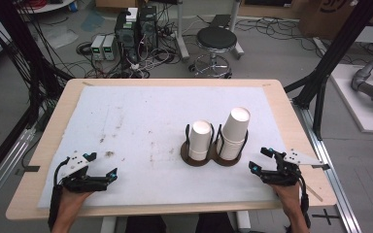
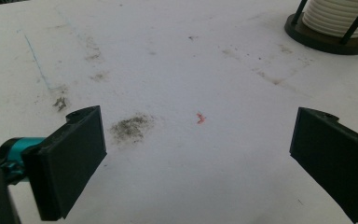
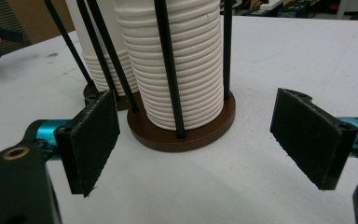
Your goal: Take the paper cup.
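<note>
**Both grippers at rest, jaws apart, cup stacks untouched in their holder**

My left gripper (image 1: 102,170) sits at the table's 7 o'clock corner, resting low over the stained white felt mat (image 1: 141,116) that covers the pale wooden table (image 1: 53,116). Its two black jaws stand wide apart with nothing between them. In the left gripper view I look along them onto bare mat: a dark grey smudge (image 2: 131,127) lies just ahead of the jaw on that view's left, and a small red fleck (image 2: 200,118) sits near the middle of the gap. The holder's base shows at that view's 1 o'clock, well apart from the jaws.

Right of the table's centre stands the dark brown round-based wooden cup holder (image 1: 209,158) with thin black upright rods. It carries two stacks of white ribbed paper cups: the shorter left stack (image 1: 200,141) and the taller right stack (image 1: 235,133), which tilts slightly towards 1 o'clock. Both stand inside their rod cages, side by side.

My right gripper (image 1: 261,159) sits at the table's 5 o'clock corner, pointing towards the holder. Its jaws are likewise spread wide and hold nothing. In the right gripper view the taller stack (image 3: 182,60) stands dead ahead at 12 o'clock, near but clear of both pads.
</note>
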Action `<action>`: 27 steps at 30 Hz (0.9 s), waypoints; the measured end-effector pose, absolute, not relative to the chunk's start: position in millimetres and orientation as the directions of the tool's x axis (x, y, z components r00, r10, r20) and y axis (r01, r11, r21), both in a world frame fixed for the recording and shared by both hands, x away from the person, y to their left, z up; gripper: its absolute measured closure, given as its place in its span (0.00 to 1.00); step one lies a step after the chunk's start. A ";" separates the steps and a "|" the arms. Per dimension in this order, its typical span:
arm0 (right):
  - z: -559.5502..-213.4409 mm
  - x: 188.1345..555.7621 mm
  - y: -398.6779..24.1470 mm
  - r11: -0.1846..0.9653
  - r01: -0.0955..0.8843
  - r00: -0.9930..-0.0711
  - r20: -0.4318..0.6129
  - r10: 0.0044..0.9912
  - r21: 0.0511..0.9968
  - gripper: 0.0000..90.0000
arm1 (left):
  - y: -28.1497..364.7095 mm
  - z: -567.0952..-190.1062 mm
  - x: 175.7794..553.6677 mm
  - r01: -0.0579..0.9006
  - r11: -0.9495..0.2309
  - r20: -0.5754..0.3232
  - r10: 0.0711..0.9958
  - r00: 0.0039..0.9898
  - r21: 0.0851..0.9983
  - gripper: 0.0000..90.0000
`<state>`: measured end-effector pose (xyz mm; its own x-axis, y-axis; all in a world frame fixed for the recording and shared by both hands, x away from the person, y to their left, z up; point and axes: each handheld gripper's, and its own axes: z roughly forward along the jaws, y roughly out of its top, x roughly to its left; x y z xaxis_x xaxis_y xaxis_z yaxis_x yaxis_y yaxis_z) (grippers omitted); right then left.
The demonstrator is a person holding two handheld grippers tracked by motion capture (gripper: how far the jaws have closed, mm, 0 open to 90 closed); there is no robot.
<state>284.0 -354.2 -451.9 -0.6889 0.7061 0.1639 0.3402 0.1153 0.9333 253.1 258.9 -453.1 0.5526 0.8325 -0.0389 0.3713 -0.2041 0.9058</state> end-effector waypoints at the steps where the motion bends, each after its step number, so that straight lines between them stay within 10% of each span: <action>1: -451.9 284.0 -354.0 0.116 0.340 -0.689 0.163 0.706 0.933 0.18 | 258.8 -453.1 253.2 0.372 -0.204 -0.039 0.833 0.551 0.905 0.04; 27: -450.0 290.9 -348.4 0.181 0.404 -0.687 0.167 0.707 0.897 0.18 | 258.4 -453.3 254.5 0.383 -0.210 -0.038 0.835 0.549 0.900 0.04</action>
